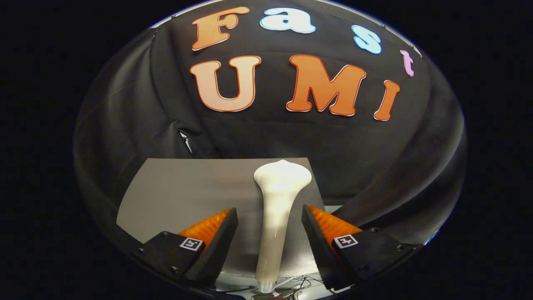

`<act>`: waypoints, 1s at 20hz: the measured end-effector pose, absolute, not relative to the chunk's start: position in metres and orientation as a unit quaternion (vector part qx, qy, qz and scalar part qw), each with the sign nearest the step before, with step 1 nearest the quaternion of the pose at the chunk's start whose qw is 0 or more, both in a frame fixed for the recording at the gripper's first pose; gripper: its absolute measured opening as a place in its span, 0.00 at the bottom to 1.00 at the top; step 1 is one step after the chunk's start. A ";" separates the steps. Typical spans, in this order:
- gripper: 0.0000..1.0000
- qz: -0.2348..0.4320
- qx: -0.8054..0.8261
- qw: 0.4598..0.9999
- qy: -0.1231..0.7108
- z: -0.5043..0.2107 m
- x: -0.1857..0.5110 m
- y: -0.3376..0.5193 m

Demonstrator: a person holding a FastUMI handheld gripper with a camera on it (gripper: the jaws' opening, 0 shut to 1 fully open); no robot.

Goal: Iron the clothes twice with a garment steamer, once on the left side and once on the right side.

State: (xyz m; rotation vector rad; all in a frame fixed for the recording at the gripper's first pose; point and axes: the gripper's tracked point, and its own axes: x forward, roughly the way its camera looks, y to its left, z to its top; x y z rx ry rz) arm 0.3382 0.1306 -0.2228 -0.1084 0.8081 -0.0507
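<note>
Gripper [270,218] spread wide, fingers either side of white garment steamer [277,208], neither pad touching handle. Steamer lies on grey cloth [183,191], head far, handle end near, running between fingers. Risks: closing off-centre pushes handle sideways; smooth tapered handle likely slips or twists in pinch; cable near handle end may snag on lift.

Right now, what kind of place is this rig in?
Likely a staged test booth, not a home: black cloth wall behind, a flat grey sheet as work surface, and a white steamer lying between the open tongs.
</note>
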 end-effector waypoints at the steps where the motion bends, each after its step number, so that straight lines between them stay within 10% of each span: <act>1: 0.98 -0.026 -0.057 0.917 0.395 -0.228 0.342 0.129; 20: 0.66 -0.070 -0.024 0.874 0.480 -0.283 0.368 0.104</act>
